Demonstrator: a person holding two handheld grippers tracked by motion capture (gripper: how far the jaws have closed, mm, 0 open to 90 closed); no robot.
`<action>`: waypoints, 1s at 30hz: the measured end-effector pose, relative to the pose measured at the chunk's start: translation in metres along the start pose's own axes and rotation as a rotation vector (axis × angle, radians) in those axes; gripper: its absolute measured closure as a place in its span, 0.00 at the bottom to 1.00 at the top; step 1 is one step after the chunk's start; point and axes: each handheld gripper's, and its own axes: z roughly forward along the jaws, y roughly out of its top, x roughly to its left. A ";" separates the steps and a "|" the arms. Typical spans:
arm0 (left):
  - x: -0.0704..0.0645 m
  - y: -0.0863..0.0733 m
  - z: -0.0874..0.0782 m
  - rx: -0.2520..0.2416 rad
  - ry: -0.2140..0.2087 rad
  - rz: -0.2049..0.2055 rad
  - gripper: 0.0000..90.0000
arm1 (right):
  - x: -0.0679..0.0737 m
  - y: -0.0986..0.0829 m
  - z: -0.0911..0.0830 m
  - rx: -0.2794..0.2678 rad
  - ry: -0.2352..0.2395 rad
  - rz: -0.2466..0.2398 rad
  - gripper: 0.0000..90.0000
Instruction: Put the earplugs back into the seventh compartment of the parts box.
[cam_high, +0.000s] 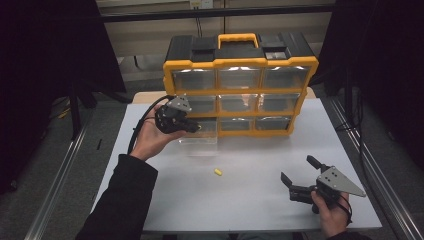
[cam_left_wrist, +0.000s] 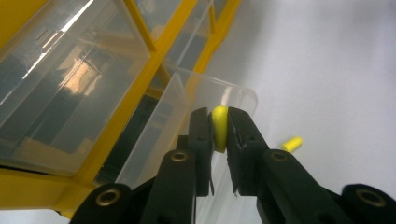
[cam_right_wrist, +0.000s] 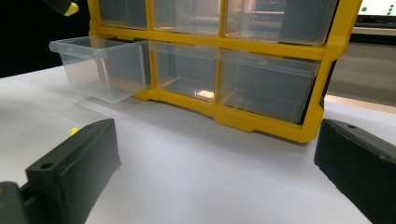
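A yellow-and-black organiser (cam_high: 240, 62) with clear drawers stands at the back of the white table (cam_high: 260, 200). Its bottom-left drawer (cam_high: 199, 141) (cam_left_wrist: 180, 100) (cam_right_wrist: 100, 70) is pulled out. My left gripper (cam_high: 196, 128) (cam_left_wrist: 218, 116) hovers over that drawer, shut on a small yellow piece (cam_left_wrist: 219, 130) (cam_right_wrist: 71, 8). A second yellow piece (cam_high: 218, 172) (cam_left_wrist: 292, 143) (cam_right_wrist: 74, 131) lies loose on the table in front of the drawer. At the front right my right gripper (cam_high: 298, 170) (cam_right_wrist: 217, 144) rests low, open, nothing between its jaws, pointing toward the organiser.
The other drawers (cam_high: 239, 102) are pushed in; the bottom middle one (cam_right_wrist: 187, 70) holds a small pale item. Dark surroundings and metal rails (cam_high: 380, 170) flank the table. The table's right edge lies just beyond my right hand (cam_high: 332, 215).
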 end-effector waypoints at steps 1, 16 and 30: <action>0.002 0.000 0.001 0.003 -0.005 -0.011 0.90 | 0.000 0.000 0.000 0.000 0.001 0.001 0.00; 0.022 0.004 0.024 0.083 -0.008 -0.027 0.89 | 0.000 0.000 0.000 0.001 0.002 0.003 0.00; 0.021 -0.004 0.042 0.149 -0.027 -0.034 0.88 | 0.000 0.000 -0.001 0.006 0.002 0.003 0.00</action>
